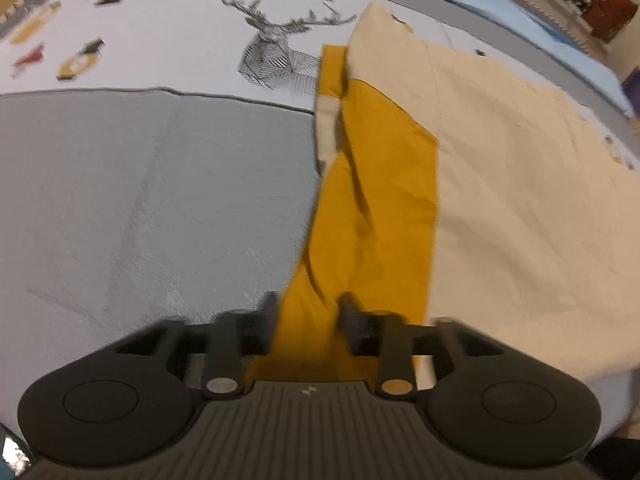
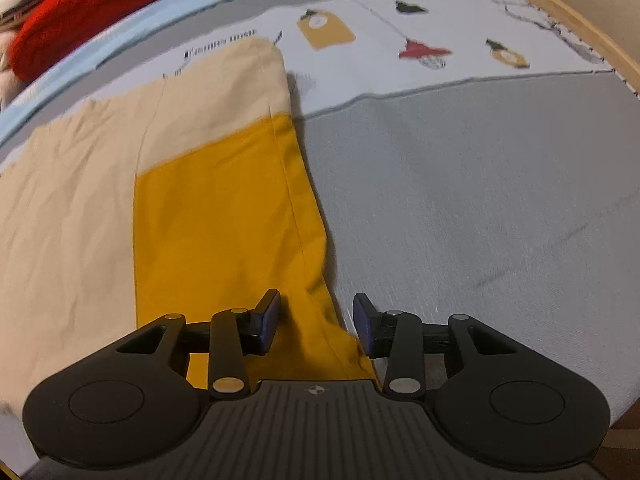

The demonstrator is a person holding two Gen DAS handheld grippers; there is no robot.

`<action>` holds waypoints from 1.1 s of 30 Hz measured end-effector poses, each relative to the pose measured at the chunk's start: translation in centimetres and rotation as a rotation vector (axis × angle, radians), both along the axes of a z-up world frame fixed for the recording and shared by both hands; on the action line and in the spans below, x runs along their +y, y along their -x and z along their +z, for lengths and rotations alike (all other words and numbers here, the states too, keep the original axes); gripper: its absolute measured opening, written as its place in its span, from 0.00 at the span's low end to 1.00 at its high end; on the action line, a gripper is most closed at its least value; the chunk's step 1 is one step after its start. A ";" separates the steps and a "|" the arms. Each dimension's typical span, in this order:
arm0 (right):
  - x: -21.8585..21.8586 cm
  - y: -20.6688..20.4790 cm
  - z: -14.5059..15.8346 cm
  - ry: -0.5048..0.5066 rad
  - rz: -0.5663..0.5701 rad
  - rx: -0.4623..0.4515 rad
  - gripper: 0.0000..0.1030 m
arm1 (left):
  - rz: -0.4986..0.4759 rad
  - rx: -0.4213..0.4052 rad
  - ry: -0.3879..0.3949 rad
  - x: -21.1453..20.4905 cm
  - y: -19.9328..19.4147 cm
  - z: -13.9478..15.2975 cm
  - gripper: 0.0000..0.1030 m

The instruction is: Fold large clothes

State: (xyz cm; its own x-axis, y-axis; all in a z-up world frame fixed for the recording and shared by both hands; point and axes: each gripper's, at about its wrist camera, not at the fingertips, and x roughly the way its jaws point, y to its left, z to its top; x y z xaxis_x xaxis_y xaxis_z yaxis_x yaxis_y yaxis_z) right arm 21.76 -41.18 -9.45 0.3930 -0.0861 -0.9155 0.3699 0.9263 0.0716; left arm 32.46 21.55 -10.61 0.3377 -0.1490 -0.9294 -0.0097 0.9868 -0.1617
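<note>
My left gripper [image 1: 308, 320] and right gripper [image 2: 316, 320] straddle the mustard-and-cream cotton garment [image 1: 380, 200] on the grey bed [image 1: 160, 200]. Both pairs of fingers stand apart, clamping nothing.

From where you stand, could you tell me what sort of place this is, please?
Probably a bedroom: the cream and mustard garment lies spread on a bed with a grey, deer-printed cover, a wooden bed frame edges it, and red fabric is piled beyond.

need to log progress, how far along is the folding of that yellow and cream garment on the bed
Early stage. Done: the garment lies spread flat on the bed, one yellow sleeve bunched along its side. In hand: the left gripper and the right gripper each straddle a yellow edge, jaws apart, no clear grip yet. Left: gripping and every fold.
</note>
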 end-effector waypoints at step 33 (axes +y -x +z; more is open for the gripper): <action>1.7 2.5 0.0 0.154 0.140 0.058 0.27 | -0.338 -0.060 -0.064 -4.8 4.9 3.3 0.38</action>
